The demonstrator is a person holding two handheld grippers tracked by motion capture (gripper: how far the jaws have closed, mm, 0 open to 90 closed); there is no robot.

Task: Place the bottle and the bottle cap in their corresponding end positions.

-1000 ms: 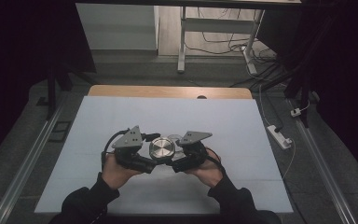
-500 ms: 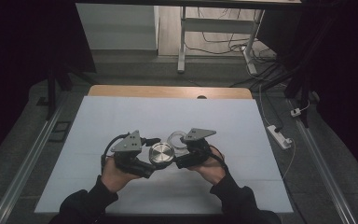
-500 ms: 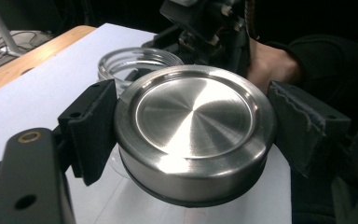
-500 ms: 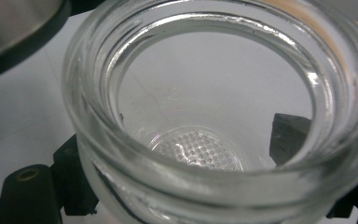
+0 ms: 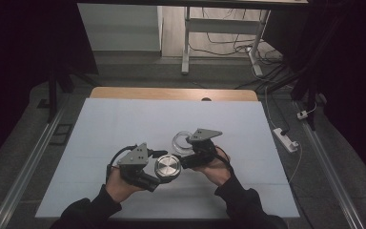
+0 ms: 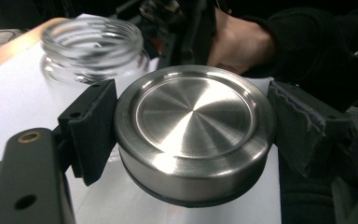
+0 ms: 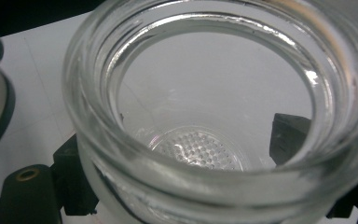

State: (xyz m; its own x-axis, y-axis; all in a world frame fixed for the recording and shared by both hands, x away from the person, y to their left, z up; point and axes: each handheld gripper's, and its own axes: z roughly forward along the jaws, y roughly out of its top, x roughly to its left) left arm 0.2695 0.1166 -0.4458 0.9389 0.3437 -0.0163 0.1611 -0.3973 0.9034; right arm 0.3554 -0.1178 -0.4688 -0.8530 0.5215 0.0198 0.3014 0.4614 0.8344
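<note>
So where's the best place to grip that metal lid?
On its straight side wall, pads on opposite sides, coming in level with the flat top. The lid is round with a tall rim, and the left gripper clamps it just so, apart from the glass jar.

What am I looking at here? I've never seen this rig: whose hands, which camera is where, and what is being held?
A person sits at a white table with a hand-held two-jaw tool in each hand. The high view looks down from above. The other two cameras ride on the tools, looking along their jaws. The left tool is shut on a round steel lid, one jaw on each side. The right tool is shut on a clear glass jar, open at the top and empty. Lid and jar are apart, side by side.
</note>
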